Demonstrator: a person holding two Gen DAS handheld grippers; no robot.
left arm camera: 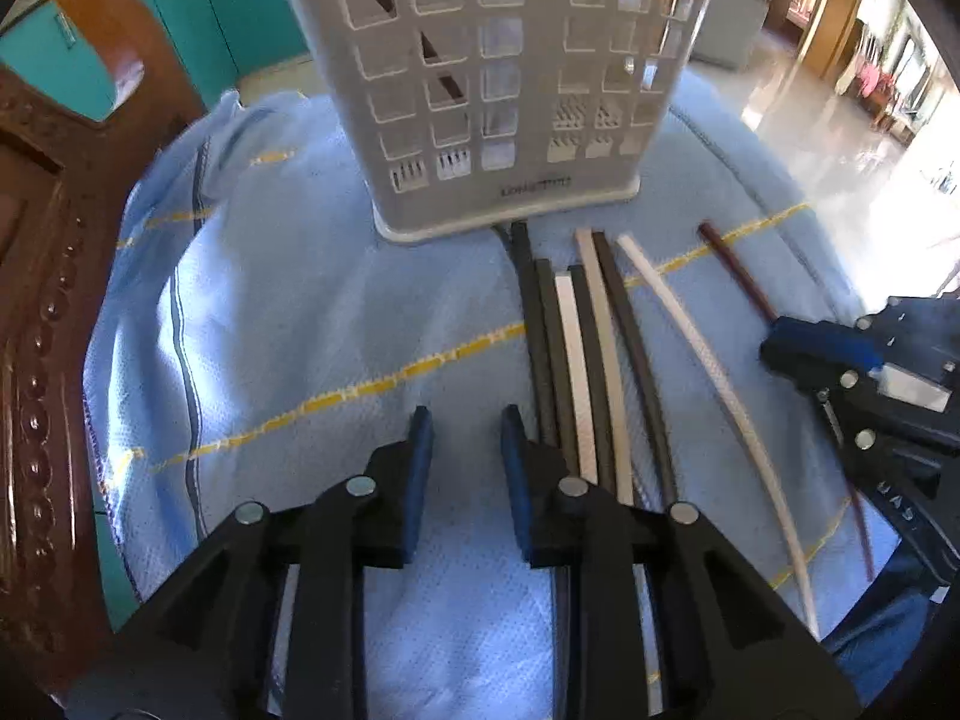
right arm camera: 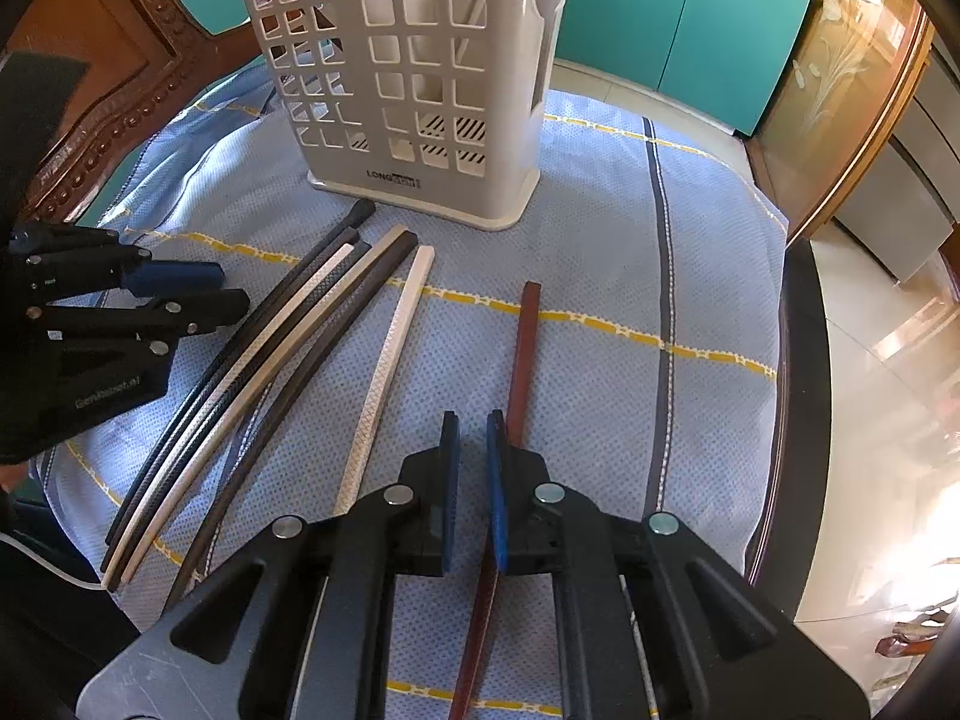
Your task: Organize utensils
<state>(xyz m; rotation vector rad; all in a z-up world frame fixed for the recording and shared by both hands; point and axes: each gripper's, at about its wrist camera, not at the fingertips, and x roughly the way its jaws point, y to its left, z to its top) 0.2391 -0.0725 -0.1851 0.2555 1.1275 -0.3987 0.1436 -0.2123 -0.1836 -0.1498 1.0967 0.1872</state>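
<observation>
A white slotted utensil holder (left arm camera: 504,78) (right arm camera: 414,72) stands upright on a blue cloth. Several long chopsticks lie in front of it: a bunch of black and white ones (left arm camera: 576,348) (right arm camera: 264,360), a single white one (left arm camera: 708,372) (right arm camera: 390,372) and a dark red one (left arm camera: 738,270) (right arm camera: 525,348). My left gripper (left arm camera: 465,420) is open and empty, just left of the bunch. My right gripper (right arm camera: 473,423) is open with a narrow gap, low over the cloth; the red chopstick lies under its right finger. It also shows in the left wrist view (left arm camera: 840,360).
The blue cloth (left arm camera: 300,330) (right arm camera: 600,276) covers a table with a carved wooden edge (left arm camera: 36,360) at the left. Teal cabinets (right arm camera: 678,18) stand behind. A shiny tiled floor (left arm camera: 840,138) lies beyond the table's right edge.
</observation>
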